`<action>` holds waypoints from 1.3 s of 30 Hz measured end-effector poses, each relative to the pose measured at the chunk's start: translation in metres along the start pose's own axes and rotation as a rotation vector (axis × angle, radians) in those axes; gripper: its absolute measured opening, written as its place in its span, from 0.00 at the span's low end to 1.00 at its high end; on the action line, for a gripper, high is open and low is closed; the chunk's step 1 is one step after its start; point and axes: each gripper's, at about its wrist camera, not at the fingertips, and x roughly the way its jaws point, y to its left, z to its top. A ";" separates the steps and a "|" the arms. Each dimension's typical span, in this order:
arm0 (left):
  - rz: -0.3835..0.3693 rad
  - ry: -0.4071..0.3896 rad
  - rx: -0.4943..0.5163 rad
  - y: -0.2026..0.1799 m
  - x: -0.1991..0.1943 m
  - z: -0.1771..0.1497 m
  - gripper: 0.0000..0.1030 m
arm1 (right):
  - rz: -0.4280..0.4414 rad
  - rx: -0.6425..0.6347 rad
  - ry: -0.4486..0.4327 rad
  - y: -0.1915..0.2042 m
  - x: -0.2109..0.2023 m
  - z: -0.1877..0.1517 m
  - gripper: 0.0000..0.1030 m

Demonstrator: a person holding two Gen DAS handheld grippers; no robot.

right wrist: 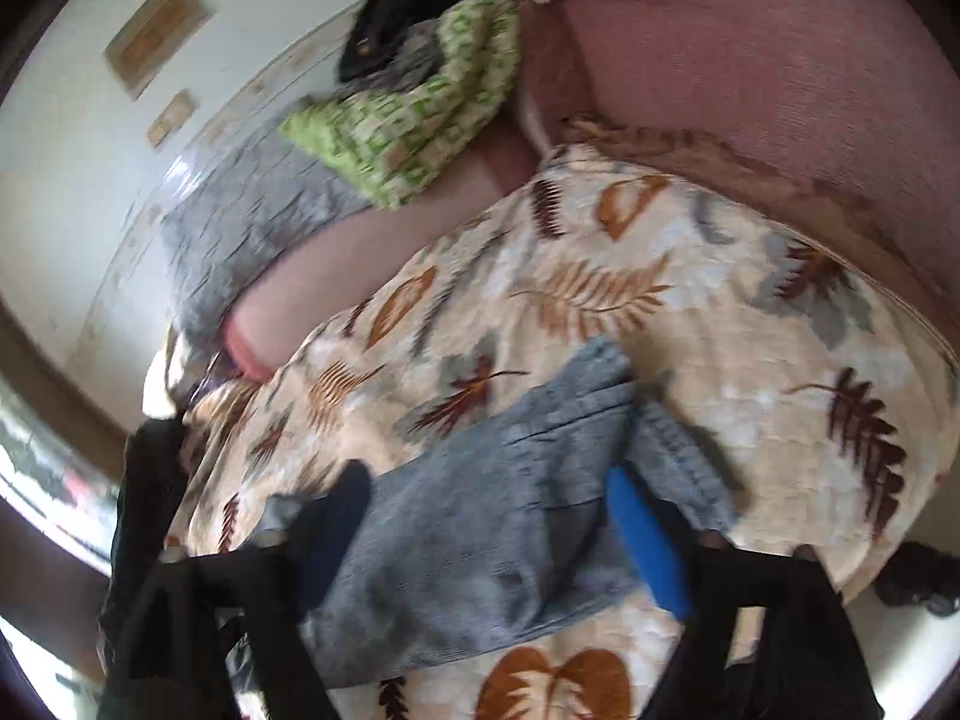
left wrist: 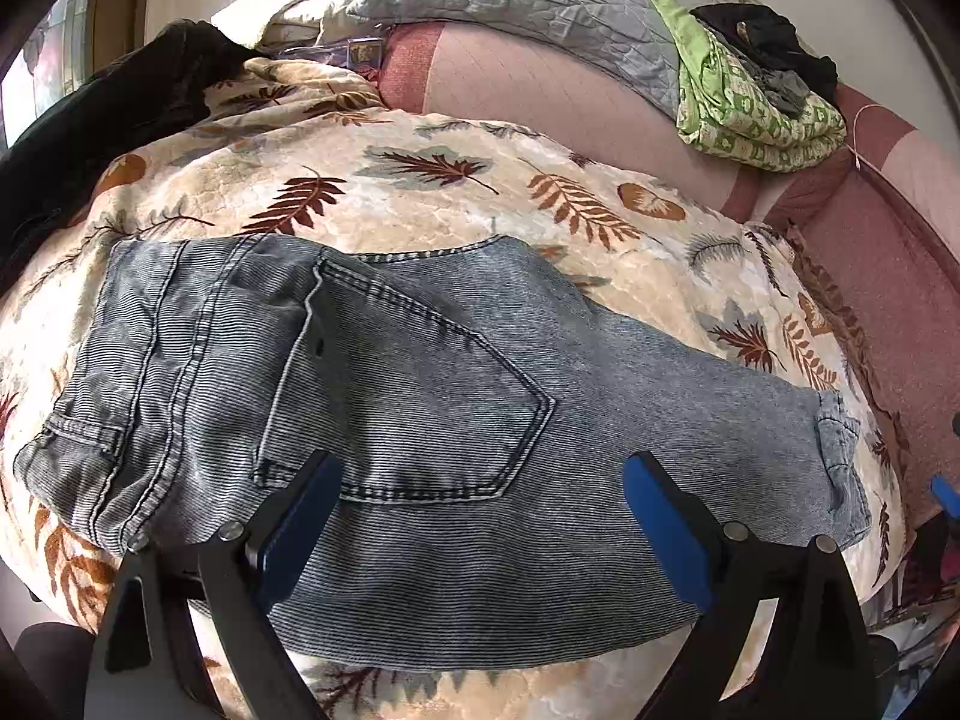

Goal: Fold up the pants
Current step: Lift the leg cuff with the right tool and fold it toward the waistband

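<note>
I had the jeans (left wrist: 456, 420) lying on the leaf-print blanket (left wrist: 420, 192) that covered the bed, already doubled into a compact bundle, seat side up with a back pocket (left wrist: 432, 384) showing. I judged that arrangement deliberate: flat on a soft, wide surface so the layers would stay stacked while I worked out whether another fold was needed.

My left gripper (left wrist: 480, 498) hovered over the near edge of the denim with its blue pads spread wide, nothing pinched between them; the cloth merely lay beneath. My right gripper (right wrist: 492, 516) was likewise wide open, with denim visible under the gap but no pad pressing on it, so I read both as empty. I held them apart from the fabric, I think, to look the fold over rather than drag it.

The left camera gave me the sharp overall picture: the waistband end at the left, the hem (left wrist: 840, 456) at the right, and the whole outline of the bundle. It also caught the tip of the other tool's blue pad at the far right edge. The right camera was blurred and tilted, yet it showed me what the left could not: the hem end close up, where the layers (right wrist: 600, 414) looked slightly splayed rather than squared. Both views showed the green patterned cloth (left wrist: 756, 108) piled well away near the grey quilt (left wrist: 516, 0).
</note>
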 end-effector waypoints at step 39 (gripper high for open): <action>-0.078 0.105 0.144 -0.068 0.030 -0.023 0.93 | 0.057 0.396 0.231 -0.119 0.051 -0.027 0.69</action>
